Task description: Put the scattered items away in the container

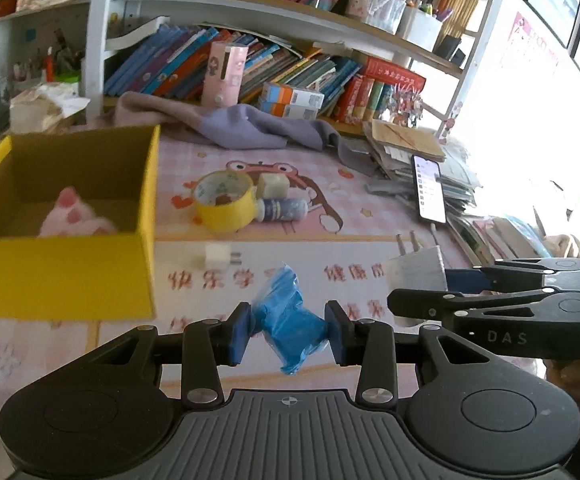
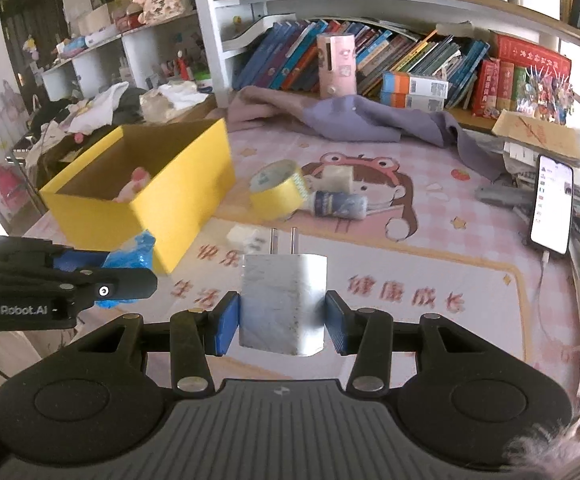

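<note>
My left gripper [image 1: 288,330] is shut on a crumpled blue plastic bag [image 1: 288,320], held above the desk mat to the right of the yellow box [image 1: 62,276]. The box holds a pink plush toy [image 1: 76,216]. My right gripper [image 2: 282,318] is shut on a white charger plug [image 2: 282,304] with its prongs pointing away. On the mat lie a yellow tape roll [image 1: 224,200], a small bottle [image 1: 282,209], a pale eraser block [image 1: 274,186] and a small white adapter [image 1: 220,257]. In the right wrist view the box [image 2: 158,200] is to the left, with the bag [image 2: 130,264] in front of it.
A phone [image 1: 429,188] lies lit at the mat's right edge on a cable. A purple cloth [image 1: 250,124] lies at the back under shelves of books. Paper stacks [image 1: 405,144] sit at the right. Clothes pile up left of the box [image 2: 90,112].
</note>
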Demonstrator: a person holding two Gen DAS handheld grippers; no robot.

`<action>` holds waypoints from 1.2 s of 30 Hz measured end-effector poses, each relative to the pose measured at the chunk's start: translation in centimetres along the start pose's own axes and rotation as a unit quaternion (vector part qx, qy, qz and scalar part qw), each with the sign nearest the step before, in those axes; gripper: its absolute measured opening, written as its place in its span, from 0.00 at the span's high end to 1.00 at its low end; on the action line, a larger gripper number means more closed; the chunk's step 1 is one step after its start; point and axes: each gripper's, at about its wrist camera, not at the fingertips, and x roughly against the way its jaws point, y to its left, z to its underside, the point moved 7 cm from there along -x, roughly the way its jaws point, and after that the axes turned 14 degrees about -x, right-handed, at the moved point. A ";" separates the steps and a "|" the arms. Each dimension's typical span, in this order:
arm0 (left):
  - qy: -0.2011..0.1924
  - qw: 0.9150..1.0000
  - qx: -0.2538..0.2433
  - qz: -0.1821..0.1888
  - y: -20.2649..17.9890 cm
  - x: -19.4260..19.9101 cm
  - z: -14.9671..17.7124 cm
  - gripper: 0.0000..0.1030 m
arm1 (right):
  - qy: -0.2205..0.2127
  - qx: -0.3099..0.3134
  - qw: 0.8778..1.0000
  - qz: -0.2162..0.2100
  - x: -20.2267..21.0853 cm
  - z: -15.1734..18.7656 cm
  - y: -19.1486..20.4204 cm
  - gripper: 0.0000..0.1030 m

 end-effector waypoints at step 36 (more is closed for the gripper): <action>0.044 0.951 0.242 -0.186 11.7 14.7 18.7 0.64 | 0.179 0.128 0.971 -0.089 -3.4 12.9 15.1 0.99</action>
